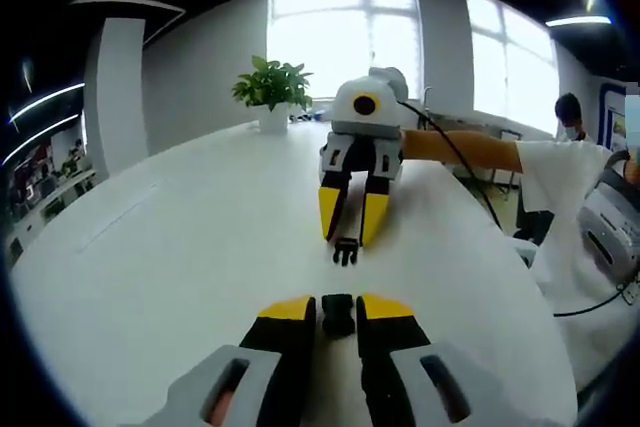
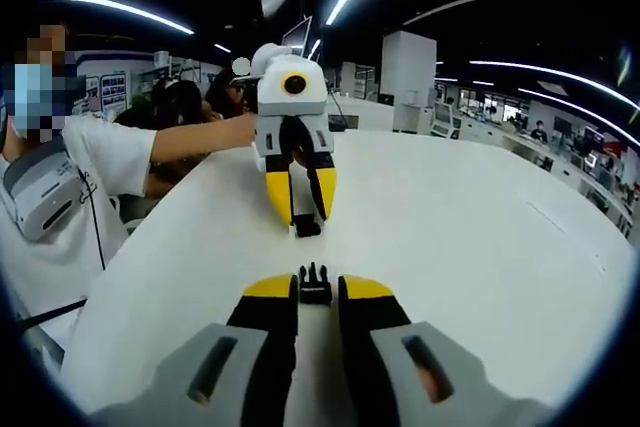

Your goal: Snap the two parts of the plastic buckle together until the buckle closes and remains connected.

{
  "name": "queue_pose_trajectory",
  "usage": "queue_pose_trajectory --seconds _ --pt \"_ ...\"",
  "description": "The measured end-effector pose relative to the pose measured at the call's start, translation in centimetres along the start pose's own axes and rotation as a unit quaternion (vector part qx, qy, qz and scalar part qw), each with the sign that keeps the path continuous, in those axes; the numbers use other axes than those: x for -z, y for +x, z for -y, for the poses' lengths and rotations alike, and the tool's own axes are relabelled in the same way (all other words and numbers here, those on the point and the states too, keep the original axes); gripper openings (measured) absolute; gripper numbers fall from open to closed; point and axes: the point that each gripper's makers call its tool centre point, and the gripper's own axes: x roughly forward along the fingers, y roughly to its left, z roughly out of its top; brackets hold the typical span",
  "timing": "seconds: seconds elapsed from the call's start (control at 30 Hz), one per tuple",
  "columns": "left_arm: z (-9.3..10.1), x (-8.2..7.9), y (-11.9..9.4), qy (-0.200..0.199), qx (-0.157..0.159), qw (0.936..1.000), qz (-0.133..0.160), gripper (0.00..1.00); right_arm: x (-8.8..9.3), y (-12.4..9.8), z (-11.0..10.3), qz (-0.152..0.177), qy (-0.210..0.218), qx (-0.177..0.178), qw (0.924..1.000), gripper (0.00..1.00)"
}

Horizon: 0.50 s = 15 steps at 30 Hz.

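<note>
Left tool [image 1: 337, 313] gripping half-hidden socket half [image 1: 338, 315], right tool [image 2: 315, 288] pinching pronged half [image 2: 315, 285]

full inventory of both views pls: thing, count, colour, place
Socket half of buckle: 1, black, between the left claw's jaws.
Pronged half of buckle: 1, black, between the right claw's jaws, prongs toward the socket half.
Table: 1, white, under both claws.
Potted plant: 1, green in a white pot, far edge of the table by the window.
Windows: bright, behind the plant.
Bystanders: dark-haired, in the background.
Left claw: 1, yellow-tipped black jaws.
Right claw: 1, same colours, facing the left claw.
Person's arm: bare forearm, white sleeve, behind the left claw.
</note>
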Motion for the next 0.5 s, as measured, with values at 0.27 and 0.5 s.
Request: queue_pose_trajectory --seconds 0.27,0.5 --pt "0.7 0.9 -0.4 -0.002 0.002 1.0 -0.003 0.19 0.2 0.2 0.0 0.005 0.007 0.009 0.9999 0.18" --pt "0.7 1.2 -0.6 -0.01 0.003 0.9999 0.0 0.19 0.5 0.3 -0.5 0.003 0.01 0.009 0.9999 0.19"
